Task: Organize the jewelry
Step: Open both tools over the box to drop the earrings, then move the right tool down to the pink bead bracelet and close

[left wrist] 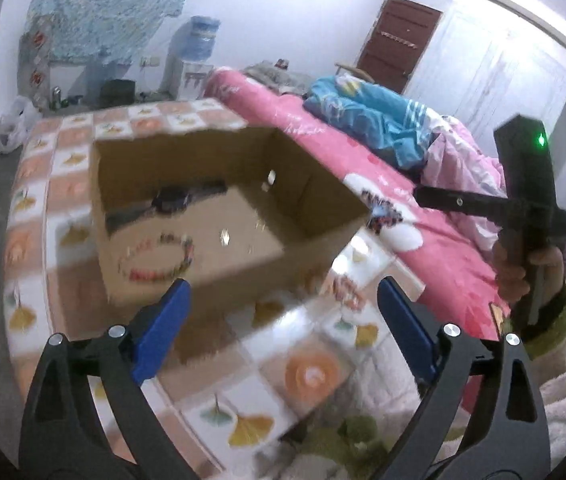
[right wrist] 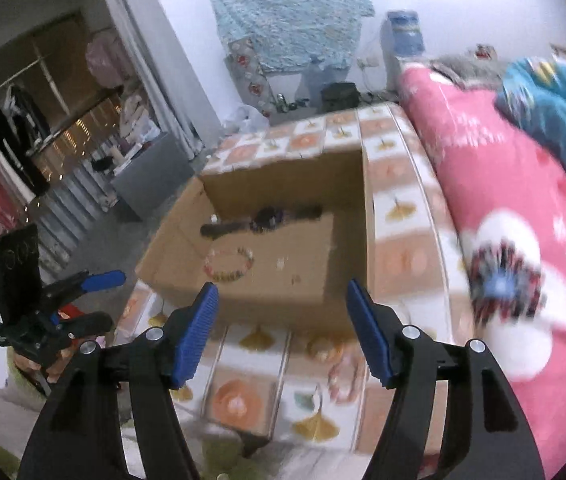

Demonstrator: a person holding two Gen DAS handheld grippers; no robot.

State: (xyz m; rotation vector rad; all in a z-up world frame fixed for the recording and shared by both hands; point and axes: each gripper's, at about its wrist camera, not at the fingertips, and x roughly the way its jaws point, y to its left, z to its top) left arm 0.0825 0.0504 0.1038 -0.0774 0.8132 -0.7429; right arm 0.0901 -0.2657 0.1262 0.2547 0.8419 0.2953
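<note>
A bed is seen covered by a quilt with a checked pattern (left wrist: 83, 128) of orange squares and yellow ginkgo leaves, and beside it a pink blanket (left wrist: 423, 248) with white flower shapes is spread, with a blue garment (left wrist: 367, 116) heaped on it. An open cardboard box (left wrist: 315, 236) is set on the checked quilt, its top uncovered. On the floor of the box a beaded bracelet (right wrist: 229, 265) of mixed colours is laid in a ring, and behind it, against the far wall, a dark wristwatch (right wrist: 267, 218) is stretched out; both are blurred, and a few small pale specks near them cannot be made out. Another beaded piece (left wrist: 349, 290) is seen on the quilt just outside the box, at its right corner, and a red and dark beaded bracelet (right wrist: 505, 282) is lying on the pink blanket.

The left gripper (left wrist: 283, 316) is held above the near edge of the box with its blue pads spread wide and nothing between them. The right gripper (right wrist: 283, 326) is likewise spread, somewhat less widely, and is empty. Each gripper is caught in the other's view, gripped by a hand (left wrist: 523, 268) in a fleecy sleeve.
</note>
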